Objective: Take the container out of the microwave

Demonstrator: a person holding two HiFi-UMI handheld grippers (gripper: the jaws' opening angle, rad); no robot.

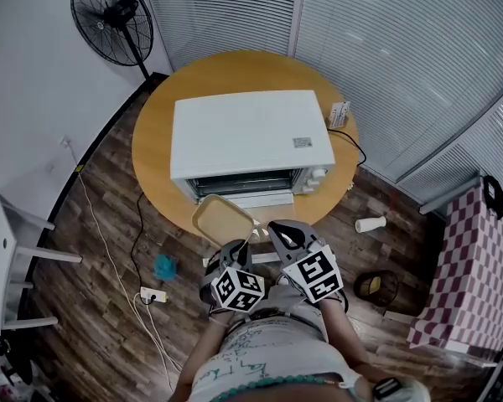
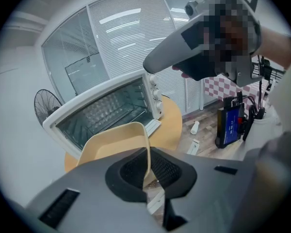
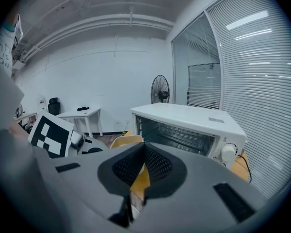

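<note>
- Cream rectangular plastic container (image 1: 224,221) already out of white microwave oven (image 1: 251,132), held just before its open front, above near edge of round wooden table (image 1: 151,153).
- Left gripper (image 2: 148,171) clamped on container's side wall.
- Right gripper (image 3: 143,163) just beside the left one, pads pressed together, seemingly on nothing.

Even, cool indoor light is supplied from overhead; only soft shadows are cast on the floor (image 1: 109,249). Bright strip reflections are seen on the blinds (image 3: 262,33). Straight lines are bent and corners darkened in both gripper views. The near foreground is rendered slightly soft.
</note>
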